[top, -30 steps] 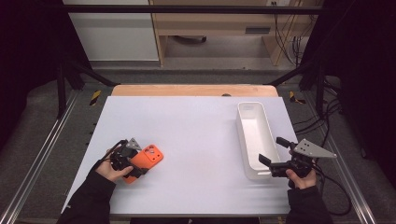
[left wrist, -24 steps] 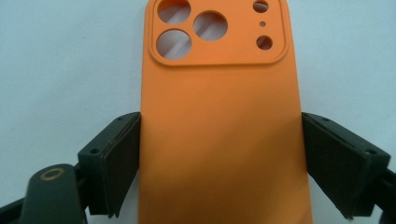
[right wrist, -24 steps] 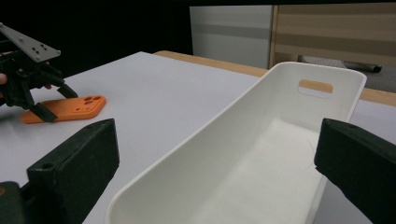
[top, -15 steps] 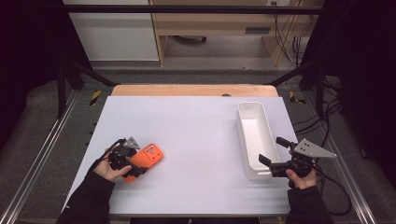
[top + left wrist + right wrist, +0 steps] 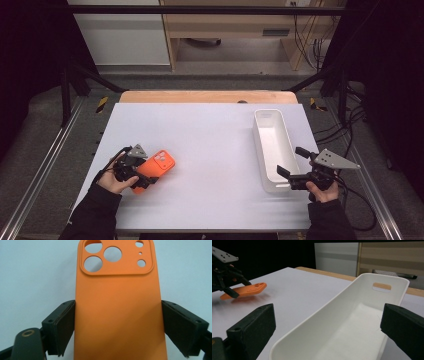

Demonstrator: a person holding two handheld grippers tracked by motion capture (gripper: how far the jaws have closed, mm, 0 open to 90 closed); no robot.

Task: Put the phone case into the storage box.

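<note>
Left gripper point(image 5: 145, 175): jaws clamped on the two long edges of the orange phone case point(image 5: 117, 312)
Phone case: camera cut-outs pointing away from the hand, lifted just off the white table point(image 5: 210, 145) at its near left (seen raised from the right gripper view)
Right gripper point(image 5: 292, 165): jaws spread wide, nothing between the pads, at the near end of the white tray point(image 5: 272, 145)
Tray: lies lengthwise on the table's right side, well apart from the case

Orange phone case point(image 5: 117, 310), black tool pads point(image 5: 63, 328), white tray point(image 5: 272, 147) — pale grey-white table point(image 5: 210, 130)
</note>
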